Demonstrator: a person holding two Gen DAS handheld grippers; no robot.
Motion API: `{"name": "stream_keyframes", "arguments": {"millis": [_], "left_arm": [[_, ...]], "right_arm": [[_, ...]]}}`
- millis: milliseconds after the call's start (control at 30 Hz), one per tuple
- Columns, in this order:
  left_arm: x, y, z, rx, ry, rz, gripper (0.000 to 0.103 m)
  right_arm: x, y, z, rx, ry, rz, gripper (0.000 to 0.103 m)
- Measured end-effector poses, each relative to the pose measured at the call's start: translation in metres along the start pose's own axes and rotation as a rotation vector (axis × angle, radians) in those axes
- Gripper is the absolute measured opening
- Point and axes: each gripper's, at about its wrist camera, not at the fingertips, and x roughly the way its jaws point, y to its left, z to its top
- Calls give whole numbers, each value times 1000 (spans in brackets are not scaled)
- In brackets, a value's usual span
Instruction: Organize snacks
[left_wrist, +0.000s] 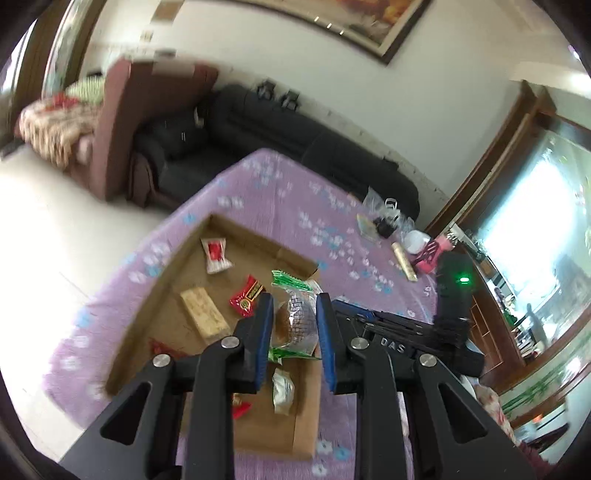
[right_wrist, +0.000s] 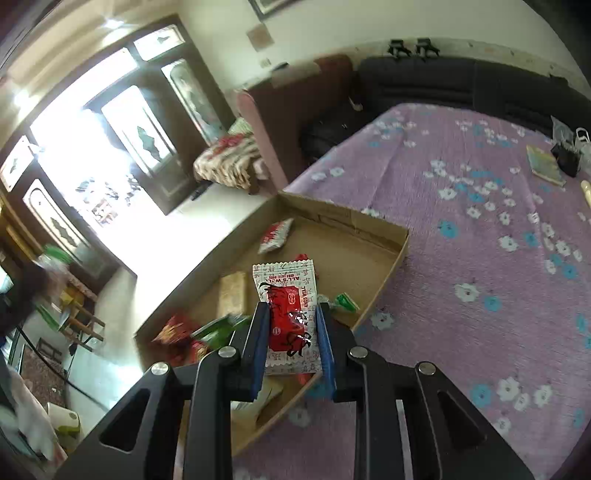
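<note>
Fingers (left_wrist: 262, 325) clamped on snacks over cardboard tray (right_wrist: 384, 269), purple floral cloth (right_wrist: 461, 240), dark sofa (left_wrist: 314, 147) behind

1. The left gripper (left_wrist: 294, 306) fingers are hiding both sides of the clear-wrapped pastry (left_wrist: 295, 321)
2. The right gripper (right_wrist: 291, 317) fingers are covering the edges of the red-and-white packet (right_wrist: 290, 317)
3. The cardboard tray (right_wrist: 343, 214) is disappearing behind the gripper body at its near end
4. Snacks at the tray's near corner (right_wrist: 192, 332) are smearing into blur
5. Clutter at the far table edge (left_wrist: 388, 221) is staying too small to identify
</note>
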Motion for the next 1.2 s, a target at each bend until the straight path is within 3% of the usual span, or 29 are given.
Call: {"name": "stream_keyframes", "arguments": {"millis": [67,300,400,467,667,833,967,1067,1200], "left_arm": [[35,10,5,4,24,59,25],[99,37,13,-24,91,118,25],[105,42,16,-16,85,147,35],[105,41,15,-10,85,143,50],[84,29,7,43,25,160,67],[59,12,-2,68,-48,186,74],[34,-20,-15,137,-131,266,83],[20,-52,-27,210,-201,346,90],[8,-85,-38,259,-260,371,96]], "right_arm": [[15,0,3,0,14,-28,23],[53,-8,13,3,54,-98,23],[65,-14,18,14,66,-105,25],[70,-15,19,16,72,-100,27],[58,-5,18,-25,22,-120,28],[32,-6,7,-31,-22,-133,33],[4,-10,-12,-11,-43,-131,33],[-24,-14,-31,-13,-68,-140,40],[-51,-24,-51,-4,-93,-166,44]]}}
